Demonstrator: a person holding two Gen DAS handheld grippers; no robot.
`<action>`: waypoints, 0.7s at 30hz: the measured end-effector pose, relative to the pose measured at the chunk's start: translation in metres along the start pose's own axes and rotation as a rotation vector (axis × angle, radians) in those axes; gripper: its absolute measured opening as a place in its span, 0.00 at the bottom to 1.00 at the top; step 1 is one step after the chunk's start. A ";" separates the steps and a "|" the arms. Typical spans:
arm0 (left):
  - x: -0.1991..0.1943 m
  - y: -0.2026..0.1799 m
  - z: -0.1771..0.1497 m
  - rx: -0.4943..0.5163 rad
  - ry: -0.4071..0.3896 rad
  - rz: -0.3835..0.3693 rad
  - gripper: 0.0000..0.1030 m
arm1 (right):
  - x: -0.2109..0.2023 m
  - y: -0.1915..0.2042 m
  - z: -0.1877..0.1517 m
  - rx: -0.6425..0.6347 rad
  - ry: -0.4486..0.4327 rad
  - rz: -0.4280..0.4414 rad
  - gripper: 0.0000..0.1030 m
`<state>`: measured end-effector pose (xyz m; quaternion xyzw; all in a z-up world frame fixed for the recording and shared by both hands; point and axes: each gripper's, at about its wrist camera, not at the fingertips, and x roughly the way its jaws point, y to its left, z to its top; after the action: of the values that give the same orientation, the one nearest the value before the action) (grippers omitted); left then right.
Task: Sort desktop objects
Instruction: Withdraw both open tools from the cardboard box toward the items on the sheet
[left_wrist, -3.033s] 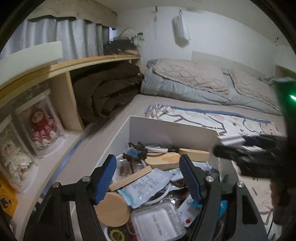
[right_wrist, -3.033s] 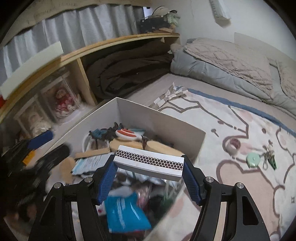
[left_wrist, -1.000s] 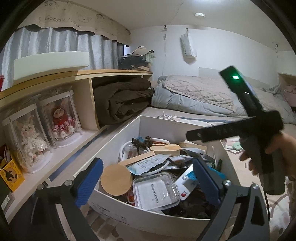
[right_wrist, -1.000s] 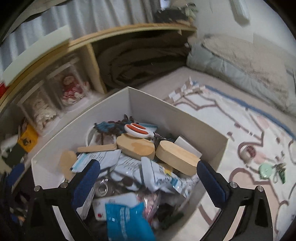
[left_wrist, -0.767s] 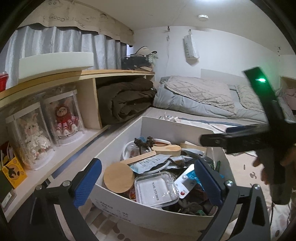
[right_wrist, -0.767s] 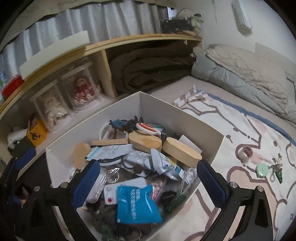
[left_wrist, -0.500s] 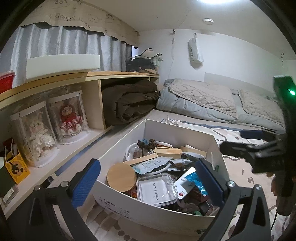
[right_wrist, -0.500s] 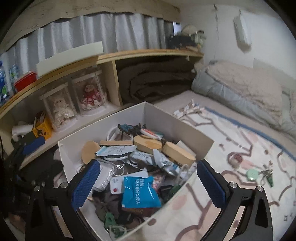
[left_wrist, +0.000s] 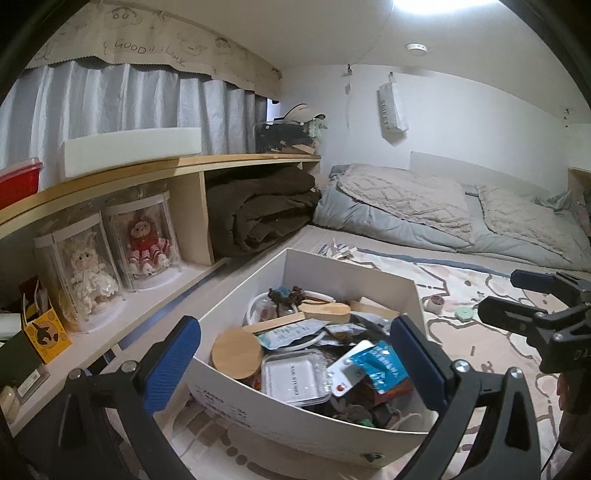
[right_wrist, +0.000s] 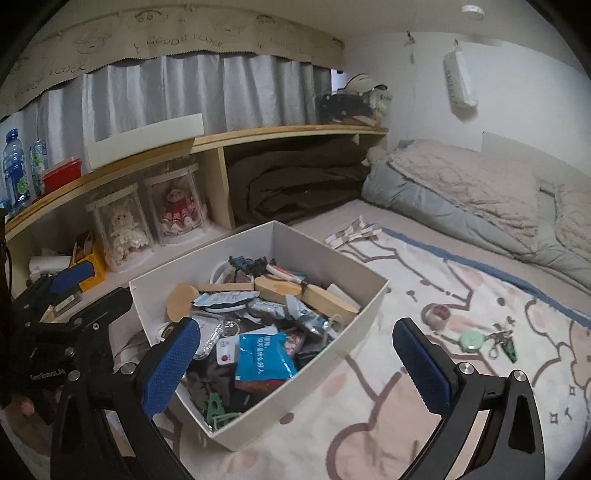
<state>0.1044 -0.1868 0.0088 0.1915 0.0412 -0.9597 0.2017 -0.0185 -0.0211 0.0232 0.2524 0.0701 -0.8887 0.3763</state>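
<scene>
- Honestly a lot of the stuff at the near end of the white box (right_wrist: 354, 314) is just a dark tangle, can't make out what's what down there. Something green (right_wrist: 215, 404) is poking out at the near corner, could be a clip, not sure.
- The box sits on a patterned blanket (right_wrist: 388, 417), right beside a low wooden shelf unit (left_wrist: 192, 166) on the left.
- What I can actually name in the box: a round wooden lid (left_wrist: 236, 352), a clear plastic case (left_wrist: 295, 374) with a printed label, a blue foil packet (right_wrist: 262, 356), a couple of oval wooden blocks (right_wrist: 328, 297), a flat wooden stick (right_wrist: 225, 287), and a white ring-shaped thing (left_wrist: 255, 304) at the far end, mostly buried.
- The left gripper (left_wrist: 295, 363) is wide open with nothing between the blue pads, held over the near edge of the box. The hand holding it is cut off at the edge of the right wrist view, only fingertips show.
- The right gripper (right_wrist: 295, 365) is also spread wide and empty, hanging over the near right side of the box.
- Out on the blanket to the right of the box, well apart from it: a small tape roll (right_wrist: 436, 314), a mint green round thing (right_wrist: 471, 340) and a keyring clump (right_wrist: 504, 343) too small to read.
- Two dolls in clear cases (left_wrist: 114, 258) stand in the shelf cubby, and a folded brown blanket (left_wrist: 266, 206) fills the next one.
</scene>
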 end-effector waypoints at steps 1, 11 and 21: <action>-0.002 -0.002 0.001 0.000 0.000 -0.005 1.00 | -0.005 -0.002 0.000 0.001 -0.007 -0.005 1.00; -0.014 -0.034 0.010 0.029 -0.015 -0.021 1.00 | -0.055 -0.022 -0.005 0.002 -0.089 -0.105 1.00; -0.018 -0.070 0.013 0.063 -0.028 -0.041 1.00 | -0.084 -0.050 -0.016 0.016 -0.094 -0.194 1.00</action>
<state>0.0868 -0.1178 0.0273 0.1831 0.0121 -0.9670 0.1766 0.0023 0.0722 0.0484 0.2056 0.0694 -0.9324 0.2892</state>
